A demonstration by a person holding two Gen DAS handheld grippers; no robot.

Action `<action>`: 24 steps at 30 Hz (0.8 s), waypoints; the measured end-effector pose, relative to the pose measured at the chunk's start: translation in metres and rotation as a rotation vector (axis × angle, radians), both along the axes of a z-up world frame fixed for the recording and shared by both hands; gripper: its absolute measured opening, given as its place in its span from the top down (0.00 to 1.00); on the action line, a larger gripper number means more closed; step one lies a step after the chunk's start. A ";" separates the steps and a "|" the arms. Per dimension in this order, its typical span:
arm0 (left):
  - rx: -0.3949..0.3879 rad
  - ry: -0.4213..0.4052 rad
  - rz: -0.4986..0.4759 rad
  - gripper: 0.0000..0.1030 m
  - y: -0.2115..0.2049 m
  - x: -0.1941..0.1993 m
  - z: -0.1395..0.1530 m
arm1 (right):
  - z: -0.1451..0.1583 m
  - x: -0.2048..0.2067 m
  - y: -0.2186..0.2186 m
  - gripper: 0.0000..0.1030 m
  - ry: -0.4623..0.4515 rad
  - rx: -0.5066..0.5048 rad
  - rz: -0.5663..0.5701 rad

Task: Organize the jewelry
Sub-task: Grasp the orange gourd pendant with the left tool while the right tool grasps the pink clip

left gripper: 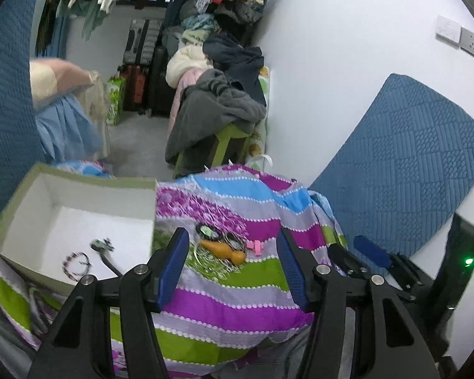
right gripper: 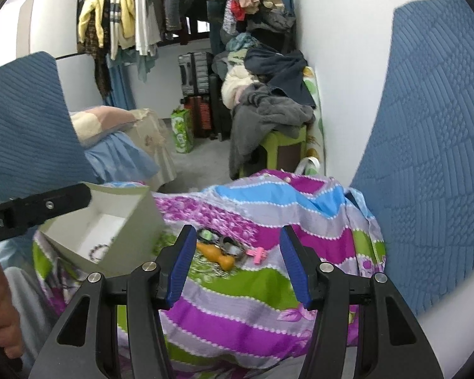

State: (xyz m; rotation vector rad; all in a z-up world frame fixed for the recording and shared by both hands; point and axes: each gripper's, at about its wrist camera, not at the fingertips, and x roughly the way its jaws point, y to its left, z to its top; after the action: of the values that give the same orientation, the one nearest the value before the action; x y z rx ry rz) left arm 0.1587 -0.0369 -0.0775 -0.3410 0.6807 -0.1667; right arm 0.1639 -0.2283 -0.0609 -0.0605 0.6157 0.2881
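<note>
- Across the lower half of both views, a striped cloth (left gripper: 224, 297) (right gripper: 256, 297) in purple, green, grey and blue, dotted with white along each band, lies draped and rumpled over a raised surface.
- At 3 o'clock a blue quilted cushion (left gripper: 404, 170) (right gripper: 426, 145) with a stitched block pattern leans against the white wall (left gripper: 338, 63).
- At 12 o'clock, well beyond the cloth, a green stool (left gripper: 227, 145) (right gripper: 284, 148) carries a heap of clothes (left gripper: 218, 94); more garments hang above it and suitcases (right gripper: 196, 75) stand behind.
- At 9 o'clock on the cloth sits an open box (left gripper: 25, 195) (right gripper: 142, 218), stiff card, white inside. A beaded bracelet (left gripper: 75, 263) (right gripper: 98, 251) and a small green-faced watch (left gripper: 102, 246) lie on its floor.
- The left gripper (left gripper: 233, 252) has its ribbed blue pads wide apart with nothing between them. Part of its black frame crosses the right wrist view at 9 o'clock, in front of the box.
- The right gripper (right gripper: 237, 254) is likewise spread wide and holds nothing.
- Between the fingers of each, just right of the box, the jewelry pile (left gripper: 224, 246) (right gripper: 218, 246) rests on the cloth: an orange rounded piece (left gripper: 224, 249) (right gripper: 216, 252), dark rings and thin wiry loops tangled around it; finer detail is blurred.
- A pink clip (left gripper: 256, 246) (right gripper: 257, 255) lies just right of the pile.
</note>
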 end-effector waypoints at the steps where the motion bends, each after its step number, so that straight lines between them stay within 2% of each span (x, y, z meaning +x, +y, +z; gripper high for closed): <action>1: -0.018 0.008 -0.006 0.45 -0.001 0.003 -0.006 | -0.008 0.004 -0.004 0.49 0.012 0.000 -0.007; 4: -0.050 0.019 -0.007 0.45 -0.003 0.008 -0.021 | -0.027 0.014 -0.012 0.49 0.069 0.021 -0.022; 9: -0.033 0.060 -0.033 0.46 -0.017 0.023 -0.046 | -0.053 0.028 -0.020 0.49 0.130 0.048 -0.016; 12: -0.019 0.081 -0.055 0.51 -0.027 0.031 -0.058 | -0.062 0.039 -0.021 0.54 0.141 0.066 0.001; 20: -0.052 0.158 -0.049 0.51 -0.042 0.067 -0.100 | -0.090 0.079 -0.022 0.66 0.190 0.086 0.060; 24: -0.066 0.196 -0.037 0.51 -0.044 0.082 -0.124 | -0.104 0.099 -0.021 0.68 0.225 0.092 0.099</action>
State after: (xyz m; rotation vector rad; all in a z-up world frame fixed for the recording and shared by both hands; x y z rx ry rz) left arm 0.2411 -0.0814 -0.2010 -0.4116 0.8771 -0.1928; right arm 0.2625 -0.2491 -0.1644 0.0303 0.8232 0.4219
